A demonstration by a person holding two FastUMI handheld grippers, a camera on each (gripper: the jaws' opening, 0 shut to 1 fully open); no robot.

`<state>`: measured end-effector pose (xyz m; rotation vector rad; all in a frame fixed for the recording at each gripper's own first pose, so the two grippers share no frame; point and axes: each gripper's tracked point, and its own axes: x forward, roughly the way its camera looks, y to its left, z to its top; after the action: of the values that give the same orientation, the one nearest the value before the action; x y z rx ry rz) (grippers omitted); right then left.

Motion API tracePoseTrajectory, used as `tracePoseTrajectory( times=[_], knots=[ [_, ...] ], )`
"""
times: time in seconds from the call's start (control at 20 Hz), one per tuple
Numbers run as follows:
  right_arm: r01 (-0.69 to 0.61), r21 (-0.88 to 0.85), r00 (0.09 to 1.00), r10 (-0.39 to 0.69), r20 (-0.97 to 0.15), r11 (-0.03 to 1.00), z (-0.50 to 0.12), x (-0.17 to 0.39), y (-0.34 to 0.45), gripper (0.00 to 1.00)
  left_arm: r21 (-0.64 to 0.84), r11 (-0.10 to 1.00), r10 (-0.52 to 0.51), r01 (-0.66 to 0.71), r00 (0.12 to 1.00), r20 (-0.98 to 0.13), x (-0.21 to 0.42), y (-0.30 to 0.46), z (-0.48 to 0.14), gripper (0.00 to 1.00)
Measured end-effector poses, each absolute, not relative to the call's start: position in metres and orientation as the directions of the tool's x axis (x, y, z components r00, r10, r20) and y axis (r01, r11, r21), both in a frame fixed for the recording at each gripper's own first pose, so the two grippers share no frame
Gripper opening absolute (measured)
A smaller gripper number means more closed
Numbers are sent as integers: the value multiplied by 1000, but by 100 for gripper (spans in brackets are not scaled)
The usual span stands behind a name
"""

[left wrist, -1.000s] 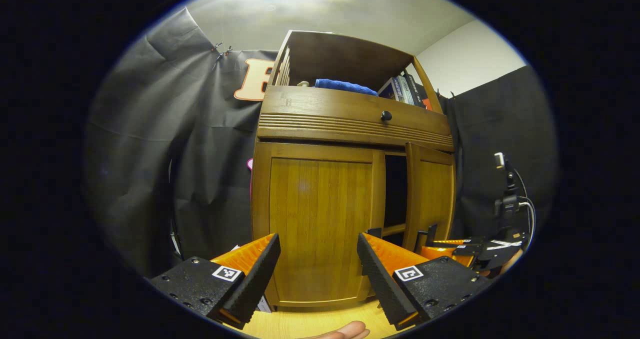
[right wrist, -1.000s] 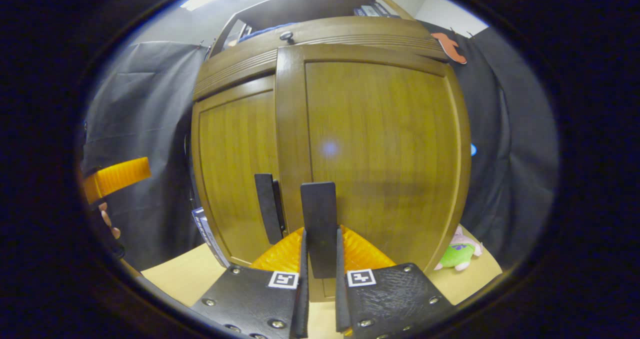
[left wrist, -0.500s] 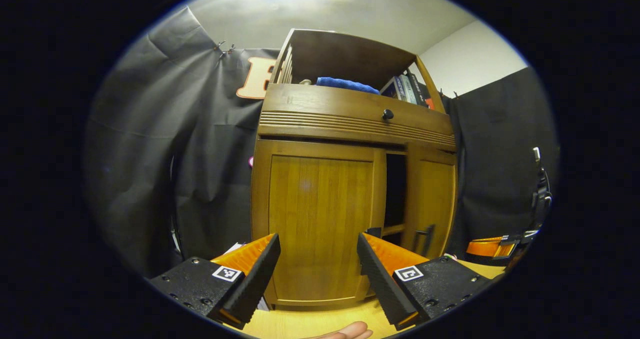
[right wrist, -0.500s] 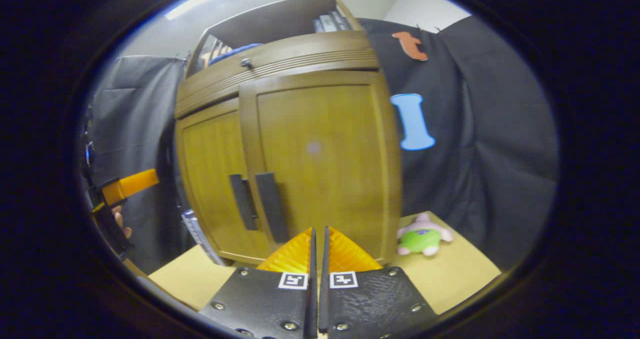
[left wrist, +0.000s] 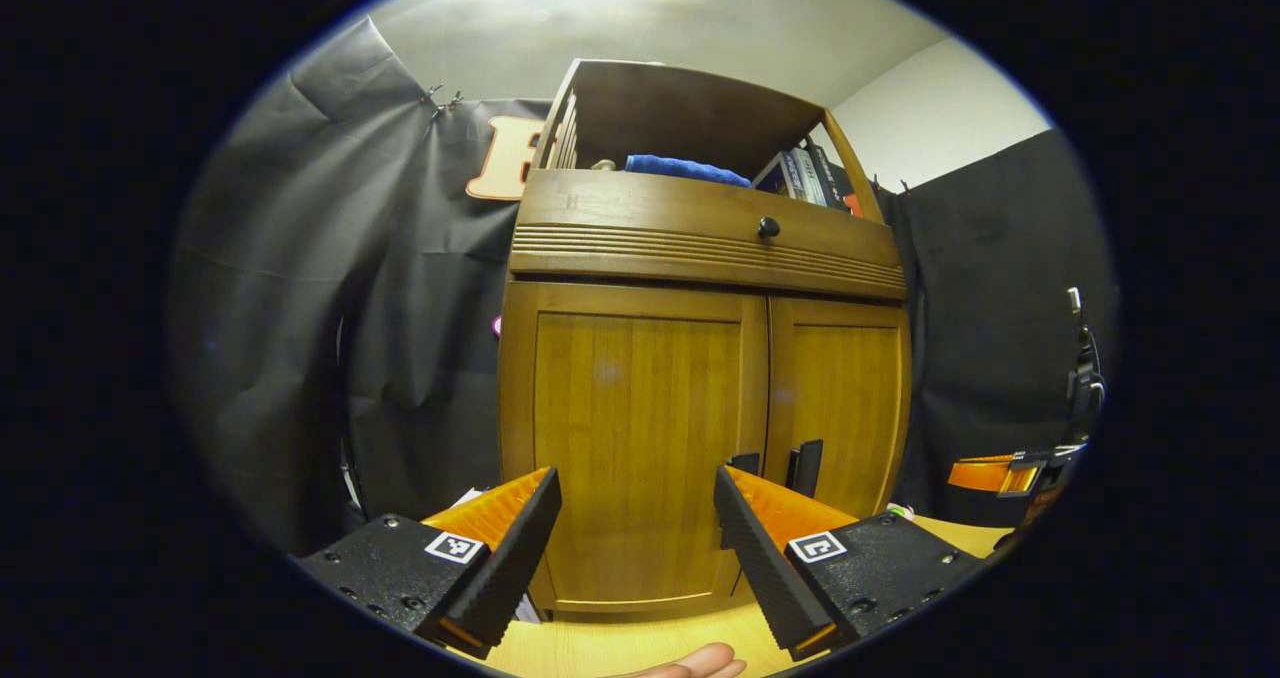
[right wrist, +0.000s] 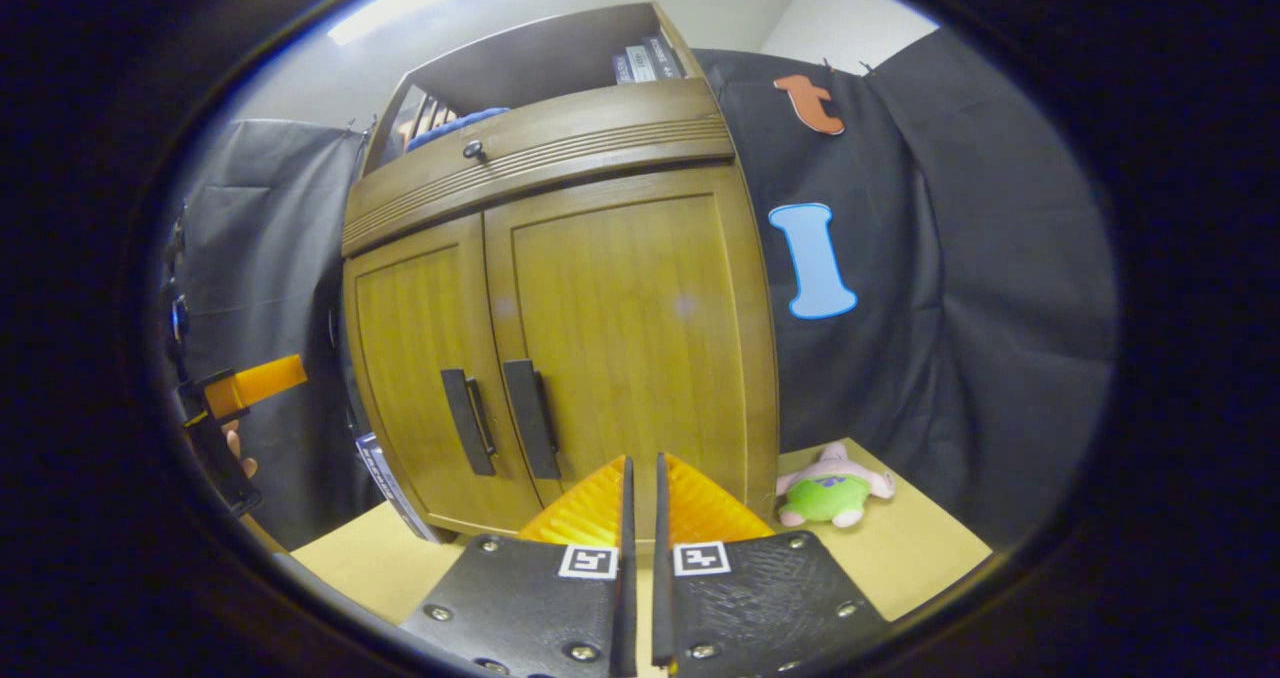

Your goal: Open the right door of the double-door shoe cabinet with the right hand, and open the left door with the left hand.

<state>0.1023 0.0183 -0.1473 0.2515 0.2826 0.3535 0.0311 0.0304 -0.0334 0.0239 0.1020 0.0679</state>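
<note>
Left gripper view
Step in hand: neither door has been opened; the shoe cabinet (left wrist: 700,398) fills the middle of the frame with left door (left wrist: 630,448) and right door (left wrist: 840,408) flush and closed, so the task is judged to be at its start.
Handles: two dark bar handles are seen low, right of centre; the left door handle (left wrist: 745,463) is partly hidden behind the near finger, and the right door handle (left wrist: 805,466) stands just beside it.
Left gripper (left wrist: 637,548): the fingers are spread wide at the bottom of the frame; nothing is held and nothing is touched, the cabinet lying beyond them.
Other gripper: an orange part (left wrist: 985,473) is seen at the right edge, well apart from the doors.
Next move, as judged: the left gripper would be carried toward its handle and closed on it.

Right gripper view
Cabinet: it is seen left of centre, both doors closed, with the right door handle (right wrist: 530,420) and left door handle (right wrist: 467,423) side by side at lower centre-left.
Right gripper (right wrist: 640,548): the fingers are pressed almost together at the bottom centre, only a thin slit left; nothing is pinched and the handle is not touched.
Next move, as judged: the fingers must be parted, brought around the right door handle, closed on it and the door pulled outward.
Bystander: a plush toy (right wrist: 835,488) lies on the wooden surface (right wrist: 930,548) at lower right, beside the cabinet.
</note>
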Motion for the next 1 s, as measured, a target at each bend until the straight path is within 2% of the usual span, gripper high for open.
tracePoseTrajectory(
  times=[0.05, 0.1, 0.4, 0.45, 0.65, 0.8, 0.85, 0.95, 1.0],
  knots=[
    [-299, 289, 904, 367, -221, 910, -146, 107, 21, 6, 24, 997, 70, -68, 993, -98, 31, 32, -32, 92],
    [-313, 293, 899, 381, -215, 903, -144, 114, 32, 14, 20, 997, 70, -69, 993, -97, 30, 33, -31, 92],
    [-307, 307, 906, 376, -197, 901, -148, 148, 76, 100, 17, 997, 73, -72, 993, -92, 29, 38, -29, 92],
    [-305, 305, 901, 377, -216, 902, -153, 153, 86, 93, 16, 997, 71, -70, 993, -91, 29, 38, -29, 92],
    [-349, 259, 890, 405, -208, 901, -150, 170, 127, 94, 16, 998, 59, -58, 994, -94, 29, 36, -29, 92],
    [-368, 215, 886, 411, -214, 905, -156, 177, 151, 98, 18, 998, 68, -67, 994, -89, 29, 42, -27, 92],
    [-376, 207, 883, 417, -215, 903, -158, 180, 158, 99, 15, 998, 69, -68, 994, -89, 29, 42, -28, 95],
    [-369, 188, 887, 405, -221, 910, -162, 188, 167, 98, 8, 998, 70, -69, 994, -90, 29, 44, -28, 92],
    [-347, 183, 897, 382, -222, 920, -164, 194, 168, 86, 7, 997, 71, -71, 993, -90, 29, 45, -28, 92]
  ],
)
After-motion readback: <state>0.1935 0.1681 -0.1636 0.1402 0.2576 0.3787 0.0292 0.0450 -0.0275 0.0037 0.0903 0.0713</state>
